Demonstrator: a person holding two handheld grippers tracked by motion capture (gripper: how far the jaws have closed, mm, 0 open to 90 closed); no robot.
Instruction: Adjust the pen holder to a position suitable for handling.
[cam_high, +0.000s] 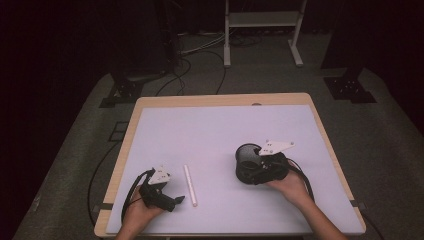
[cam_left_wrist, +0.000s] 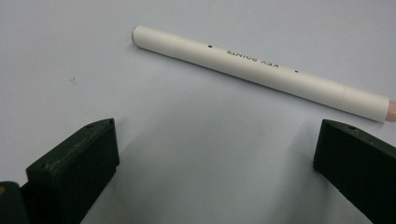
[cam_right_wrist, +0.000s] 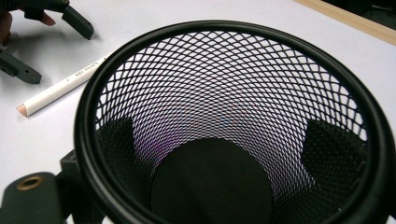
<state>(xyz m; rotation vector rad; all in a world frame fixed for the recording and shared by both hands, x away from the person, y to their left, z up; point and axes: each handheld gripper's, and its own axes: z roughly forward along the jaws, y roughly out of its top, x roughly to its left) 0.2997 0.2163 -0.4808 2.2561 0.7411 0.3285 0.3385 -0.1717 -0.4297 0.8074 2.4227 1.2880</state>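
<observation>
A table (cam_high: 131, 131) with a pale wooden edge is seen from above, its top covered by a white mat (cam_high: 220, 130). Two forearms come in from the bottom of the high view, each hand holding a black two-jaw gripper.

The left gripper (cam_high: 176, 200) is held low at the front left of the mat. Its jaws are spread wide apart and nothing is held between them. In the left gripper view, the two black jaws rise from the lower corners, and a white pen (cam_left_wrist: 261, 73) is seen lying flat on the mat just beyond them, untouched. Small dark lettering is printed along its barrel, and a pinkish tip is seen at its right end. In the high view the pen (cam_high: 190, 185) lies just to the right of the left gripper, running roughly from front to back.

The right gripper (cam_high: 252, 172) is held at the front right of the mat, well apart from the pen. It is clamped on a black mesh cup (cam_high: 247, 159), which stands upright on the mat. In the right gripper view, the cup (cam_right_wrist: 233, 121) is looked into from above: a round black rim, diamond mesh walls and a solid dark base, with nothing inside. The jaws are seen as dark shapes through the mesh, pressed against the outside of the cup on either side. Beyond the cup, the pen (cam_right_wrist: 60, 86) and the left gripper (cam_right_wrist: 46, 46) are seen at the upper left.
</observation>
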